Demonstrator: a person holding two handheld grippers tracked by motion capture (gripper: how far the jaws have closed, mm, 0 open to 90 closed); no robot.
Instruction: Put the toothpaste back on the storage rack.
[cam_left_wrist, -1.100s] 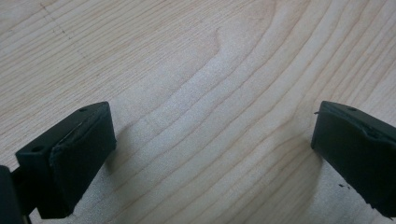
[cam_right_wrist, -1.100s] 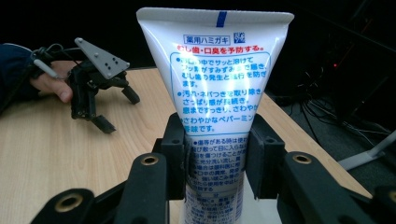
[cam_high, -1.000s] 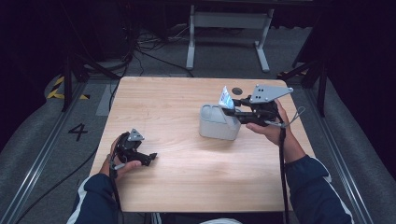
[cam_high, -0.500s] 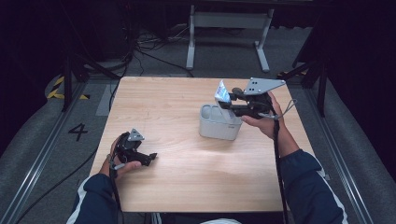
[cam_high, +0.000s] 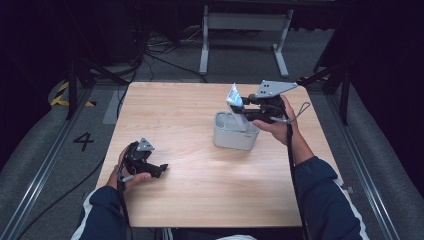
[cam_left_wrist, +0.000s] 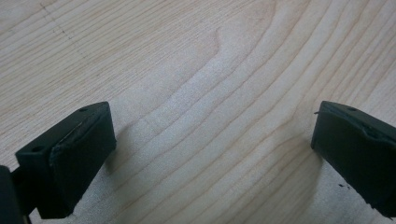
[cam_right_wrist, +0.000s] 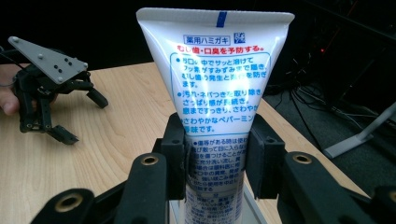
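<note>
A white toothpaste tube (cam_right_wrist: 217, 70) with blue and red print stands upright, crimped end up, and my right gripper (cam_right_wrist: 215, 156) is shut on its lower half. From above, the right gripper (cam_high: 241, 112) holds the tube (cam_high: 233, 95) over the open top of a grey bin (cam_high: 234, 136) at the table's right middle; the tube's lower end is hidden by the jaws. My left gripper (cam_high: 159, 169) rests low at the table's front left, open with nothing between its fingers (cam_left_wrist: 70, 158). Its own view has only bare wood under it.
The wooden table (cam_high: 190, 125) has free room between the two grippers. The left gripper (cam_right_wrist: 46, 93) appears far off in the right gripper view. A metal stand (cam_high: 245, 30) and cables lie on the dark floor beyond the table.
My right gripper with the tube has shifted a little to the left and toward the far side, more over the bin. The left gripper has stayed put.
</note>
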